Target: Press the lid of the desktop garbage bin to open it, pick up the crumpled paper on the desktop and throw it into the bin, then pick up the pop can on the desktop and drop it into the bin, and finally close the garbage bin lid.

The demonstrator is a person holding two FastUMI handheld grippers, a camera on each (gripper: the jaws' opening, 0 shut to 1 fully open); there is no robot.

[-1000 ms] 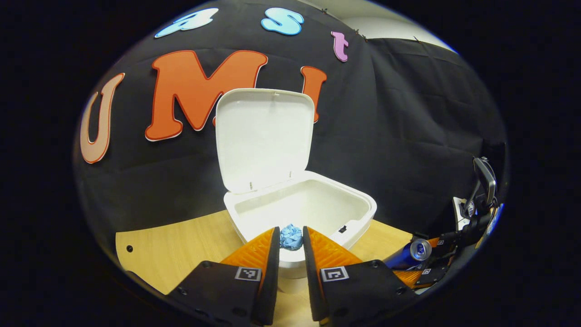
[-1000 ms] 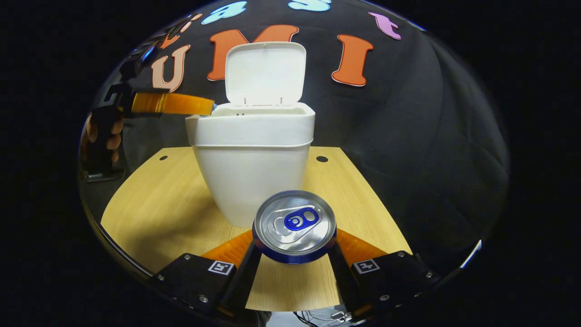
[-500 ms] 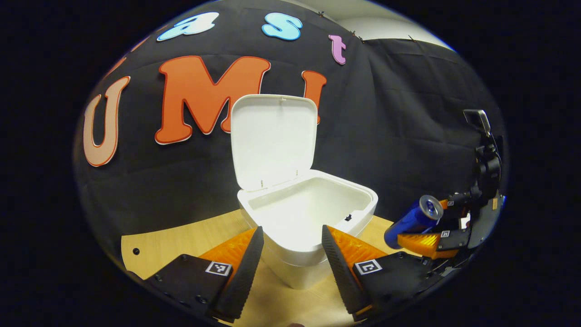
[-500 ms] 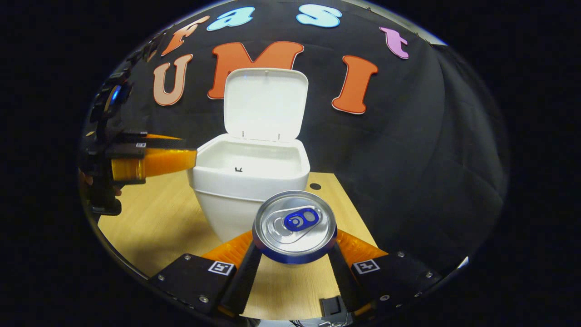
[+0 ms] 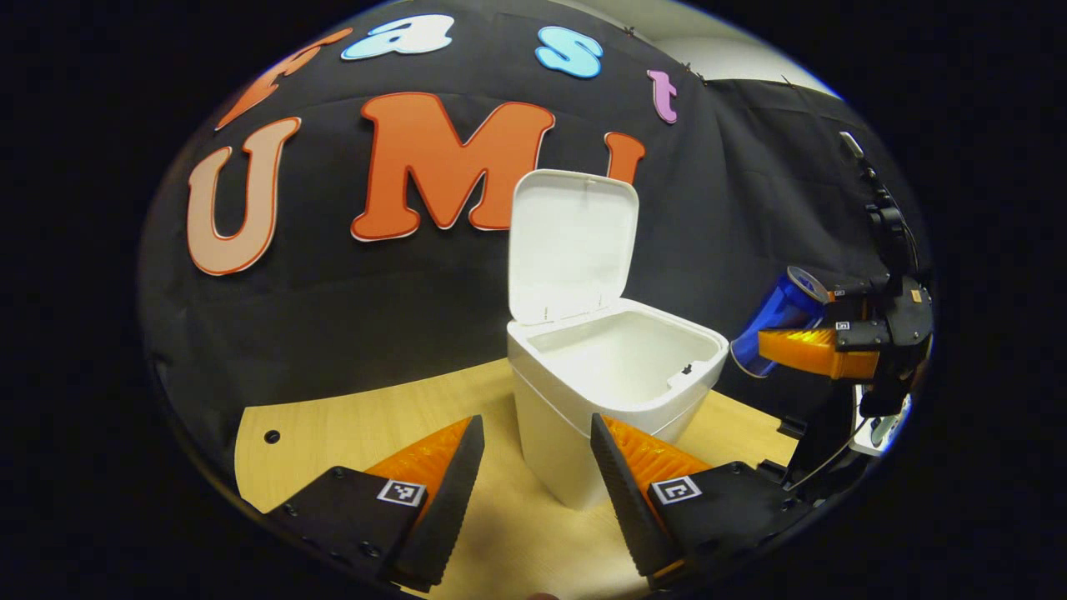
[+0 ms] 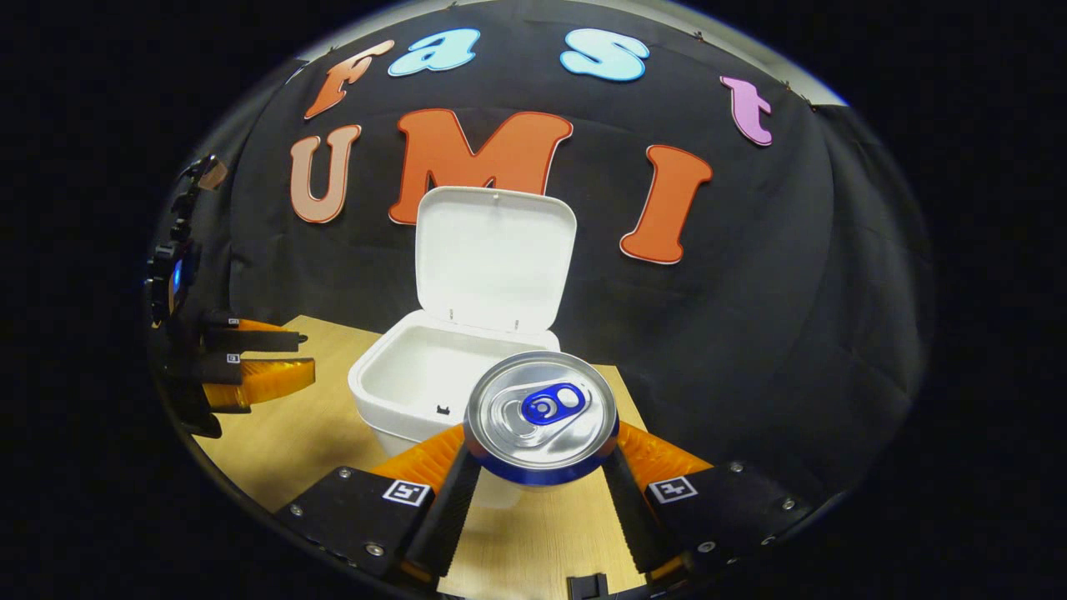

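Desktop garbage bin [image 5: 613, 392] on the wooden desktop [image 5: 350, 442], its lid [image 5: 571, 243] raised upright against the rear hinge. 1 second earlier the left gripper [image 5: 533, 483] held the crumpled blue paper between its fingers just over the bin's rim; half a second later the fingers stood apart and bare, and they are so now, drawn back to the near side of the bin. The paper is not seen on the desktop, so it has most likely dropped inside (the bin's floor is hidden in both views). The right gripper [image 6: 540, 479] is clamped on the pop can [image 6: 542, 417], 1 finger on each side of its body, and has lifted it from low beside the bin to rim height, close to the opening. Judged stage: paper disposed of; the can is about to be carried over the opening and released, and the lid is yet to be closed.
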